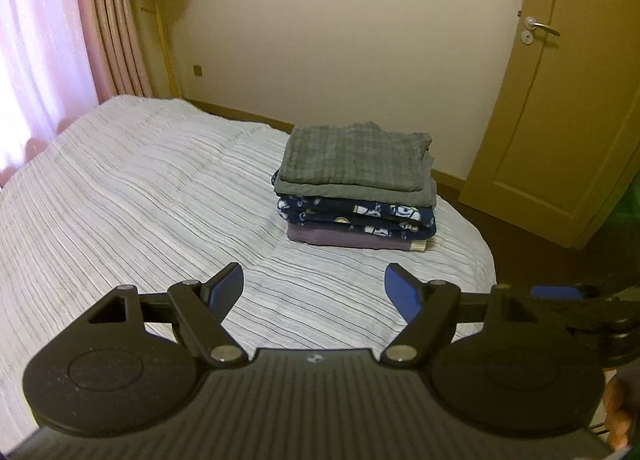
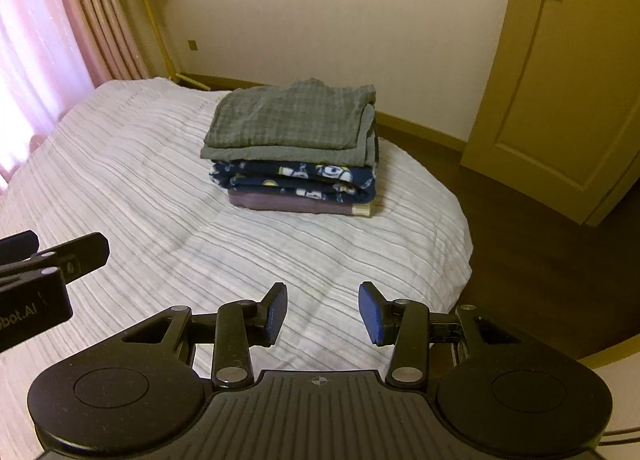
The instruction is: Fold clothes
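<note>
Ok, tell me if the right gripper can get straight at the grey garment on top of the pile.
Probably yes. The right gripper is open and empty, and only bare bedspread lies between it and the grey garment, which tops the pile uncovered. The left gripper is off to the side.

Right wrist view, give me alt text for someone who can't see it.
A stack of folded clothes, grey check on top, navy print and mauve below, sits on a white striped bedspread. The right hand-held gripper is open and empty in the foreground, with the left hand-held gripper at the left edge. A closed door stands behind.
</note>
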The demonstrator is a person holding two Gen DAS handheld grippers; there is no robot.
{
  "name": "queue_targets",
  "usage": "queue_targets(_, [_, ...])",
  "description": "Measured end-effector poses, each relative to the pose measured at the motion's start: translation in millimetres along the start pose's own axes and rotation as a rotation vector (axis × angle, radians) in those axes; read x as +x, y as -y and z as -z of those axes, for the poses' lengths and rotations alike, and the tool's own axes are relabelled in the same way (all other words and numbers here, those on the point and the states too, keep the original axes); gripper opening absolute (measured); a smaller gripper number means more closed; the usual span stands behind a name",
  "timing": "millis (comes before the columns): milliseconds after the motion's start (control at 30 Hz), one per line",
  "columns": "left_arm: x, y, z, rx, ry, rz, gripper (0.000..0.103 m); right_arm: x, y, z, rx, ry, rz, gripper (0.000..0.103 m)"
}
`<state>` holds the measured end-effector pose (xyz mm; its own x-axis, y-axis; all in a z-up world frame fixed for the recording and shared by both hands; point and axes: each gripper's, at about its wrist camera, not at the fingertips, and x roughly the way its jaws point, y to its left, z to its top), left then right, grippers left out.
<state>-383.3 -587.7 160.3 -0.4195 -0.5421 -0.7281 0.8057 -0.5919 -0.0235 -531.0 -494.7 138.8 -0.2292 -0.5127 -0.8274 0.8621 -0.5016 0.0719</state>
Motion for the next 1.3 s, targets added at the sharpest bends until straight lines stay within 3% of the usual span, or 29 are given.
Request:
queue_targets(400, [45, -1, -18, -0.039, -0.083, -0.008, 0.075, 47, 4, -28, -0.041, -0.077, -0.016, 0.044])
queue_targets(1300, [126, 18, -59, -0.024, -0.149, -0.027, 0.074, 117, 24, -80, -0.065, -0.148, -0.023, 0.044])
